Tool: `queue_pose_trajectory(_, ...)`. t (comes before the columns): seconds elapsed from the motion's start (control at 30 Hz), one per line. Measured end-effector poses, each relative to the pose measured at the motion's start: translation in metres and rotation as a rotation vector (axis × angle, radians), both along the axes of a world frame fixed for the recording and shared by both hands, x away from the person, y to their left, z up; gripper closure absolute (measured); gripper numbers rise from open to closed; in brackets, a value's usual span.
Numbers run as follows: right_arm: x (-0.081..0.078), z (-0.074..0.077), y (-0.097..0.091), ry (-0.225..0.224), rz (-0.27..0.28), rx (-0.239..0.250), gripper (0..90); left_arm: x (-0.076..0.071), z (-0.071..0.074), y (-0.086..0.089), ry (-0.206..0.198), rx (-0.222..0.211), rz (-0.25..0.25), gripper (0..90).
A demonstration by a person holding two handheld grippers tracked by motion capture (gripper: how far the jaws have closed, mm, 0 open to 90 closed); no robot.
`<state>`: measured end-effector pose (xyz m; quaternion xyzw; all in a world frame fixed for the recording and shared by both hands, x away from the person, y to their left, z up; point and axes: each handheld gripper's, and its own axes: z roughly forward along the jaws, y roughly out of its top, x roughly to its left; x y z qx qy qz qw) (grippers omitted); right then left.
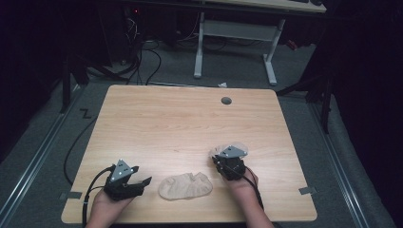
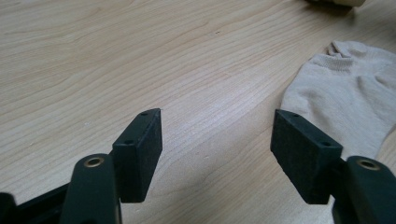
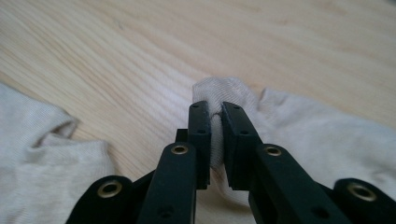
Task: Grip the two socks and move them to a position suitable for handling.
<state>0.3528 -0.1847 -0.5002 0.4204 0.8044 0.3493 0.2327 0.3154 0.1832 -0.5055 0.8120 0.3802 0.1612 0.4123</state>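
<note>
Two beige socks are on the wooden table [image 1: 180,118]. One sock [image 1: 185,186] lies flat near the front edge, between my hands. My left gripper [image 1: 142,183] rests just left of it, jaws open and empty; in the left gripper view the sock [image 2: 345,93] lies beyond the right pad, apart from the gripper [image 2: 217,140]. The other sock [image 1: 242,146] lies under my right gripper [image 1: 227,159]. In the right gripper view the gripper [image 3: 216,116] is shut on a pinched fold of this sock [image 3: 299,135], with the flat sock [image 3: 42,158] at the left.
A round grey cable hole [image 1: 226,100] sits near the table's far edge. Beyond the table stands a white desk frame [image 1: 237,33] with cables on the grey floor. Tape marks [image 1: 308,190] sit at the front corners.
</note>
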Motion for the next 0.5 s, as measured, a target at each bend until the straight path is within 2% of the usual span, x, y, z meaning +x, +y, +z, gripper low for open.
queue_pose_trajectory(0.03,0.0,0.0,0.0,0.0,0.0,0.0,83.0,0.0,0.0,0.0,-0.001,-0.005,0.002,33.7)
queue_pose_trajectory(0.1,-0.005,0.013,-0.004,-0.046,0.006,0.028,83.0,-0.001,0.002,0.001,-0.011,0.0,-0.005,33.6)
queue_pose_trajectory(0.2,-0.008,0.021,-0.004,-0.068,0.017,0.042,83.1,-0.001,0.001,0.001,-0.017,0.002,-0.008,33.6)
queue_pose_trajectory(0.23,-0.009,0.028,-0.003,-0.085,0.024,0.063,83.0,-0.001,0.001,0.0,-0.016,0.004,-0.008,33.6)
queue_pose_trajectory(0.33,-0.01,0.033,0.0,-0.097,0.038,0.063,83.0,-0.001,0.001,0.0,-0.017,0.009,-0.011,33.5)
queue_pose_trajectory(0.37,-0.01,0.039,0.004,-0.106,0.054,0.08,83.0,-0.001,0.001,0.0,-0.018,0.012,-0.014,33.6)
queue_pose_trajectory(0.5,-0.009,0.048,0.014,-0.121,0.08,0.097,83.0,-0.001,0.001,-0.001,-0.022,0.017,-0.016,33.6)
